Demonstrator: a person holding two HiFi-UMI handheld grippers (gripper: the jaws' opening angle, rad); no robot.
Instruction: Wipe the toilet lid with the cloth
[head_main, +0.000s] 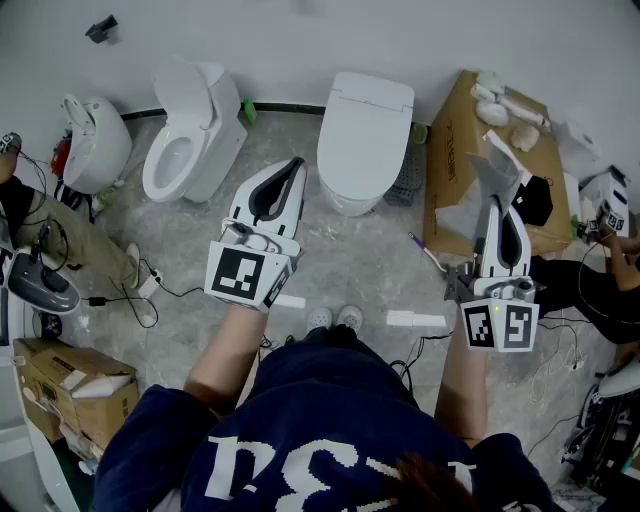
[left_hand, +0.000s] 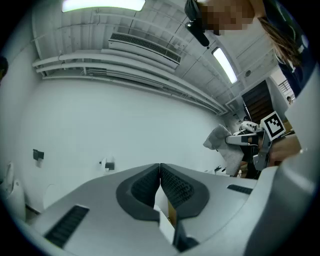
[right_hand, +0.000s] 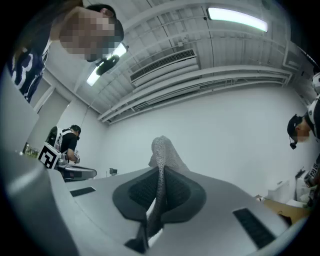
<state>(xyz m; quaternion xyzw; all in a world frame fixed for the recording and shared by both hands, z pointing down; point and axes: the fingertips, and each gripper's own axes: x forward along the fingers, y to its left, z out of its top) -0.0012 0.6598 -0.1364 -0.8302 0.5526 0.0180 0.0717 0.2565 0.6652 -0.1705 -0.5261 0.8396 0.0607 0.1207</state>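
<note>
Grey floor (head_main: 345, 265), toilet lid (head_main: 365, 120) closed. The cloth (right_hand: 162, 150) is clamped upright in the right hand-held gripper (right_hand: 161, 171); the left hand-held gripper (left_hand: 160, 169) is clenched empty.

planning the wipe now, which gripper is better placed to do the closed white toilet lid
Right. The right gripper is shut on the grey mesh cloth; the left gripper is shut and empty. Neither touches the closed white toilet lid yet.

White wall (head_main: 300, 40), grey speckled floor (head_main: 350, 260) — cardboard box (head_main: 450, 160) at right.
</note>
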